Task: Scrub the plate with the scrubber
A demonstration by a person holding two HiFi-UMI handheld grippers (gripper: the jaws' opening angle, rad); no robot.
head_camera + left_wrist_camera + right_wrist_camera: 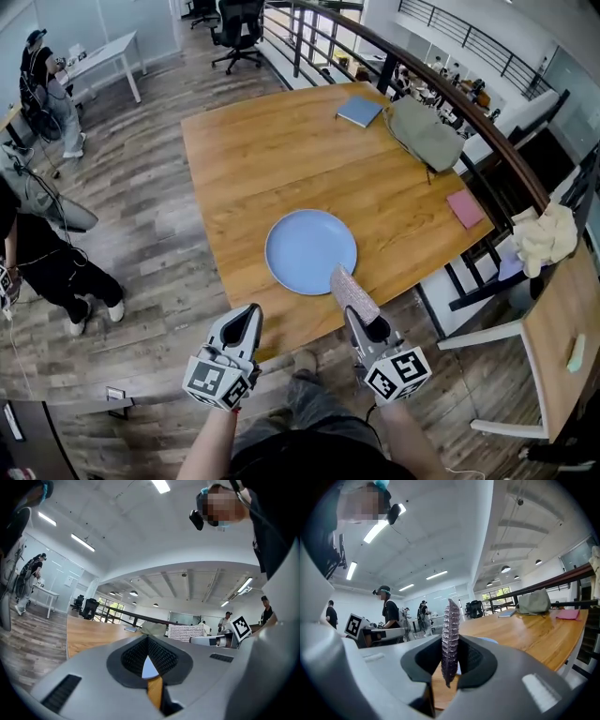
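Found one wooden desk (pixel 281 150), carrying one bare blue plate (pixel 310 251) near its front edge and one grey bag (pixel 427 131) by the far right edge. Held two tools off the front edge: right tool (pixel 361 321) clamped on one scrubber (pixel 352 291), tip at the plate's rim; left tool (pixel 250 316) clenched on nothing.

The right gripper (pixel 450 662) is clamped on the purple, knobbly scrubber (pixel 450 630), which stands on edge between its jaws. Just beyond them a sliver of the blue plate (pixel 487 640) shows on the wooden counter (pixel 525 634). Far right on the counter lie a grey bag (pixel 533 602) and a pink pad (pixel 568 614).
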